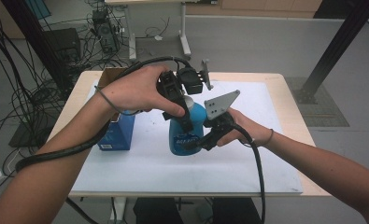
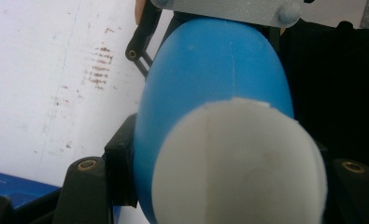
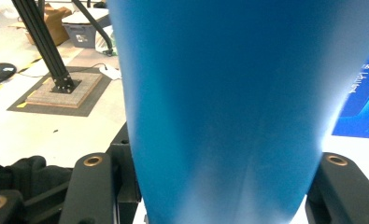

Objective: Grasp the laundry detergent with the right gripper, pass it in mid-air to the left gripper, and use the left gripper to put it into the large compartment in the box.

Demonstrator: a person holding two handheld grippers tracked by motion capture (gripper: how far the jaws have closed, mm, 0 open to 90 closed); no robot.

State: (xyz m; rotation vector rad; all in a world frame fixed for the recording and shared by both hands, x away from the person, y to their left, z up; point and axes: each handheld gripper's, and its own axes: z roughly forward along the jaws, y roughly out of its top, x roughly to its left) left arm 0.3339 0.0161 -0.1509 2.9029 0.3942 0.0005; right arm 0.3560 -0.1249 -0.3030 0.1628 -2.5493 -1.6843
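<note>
On the bench (image 1: 275,84), beside a blue box (image 1: 117,133), the left tongs (image 1: 184,109) come down from above and clamp the white cap (image 2: 240,163) of the blue bottle (image 1: 184,133) — the cap is not yet off. The right tongs (image 1: 202,140) grip the bottle's body from the side, steadying it upright at the mat's (image 1: 247,163) centre — both holds look set, so unscrewing appears to remain.

A wooden table (image 1: 292,100) carries a white mat (image 1: 140,165) (stained), bearing a blue box (image 1: 117,135) and blue bottle (image 1: 184,133).
</note>
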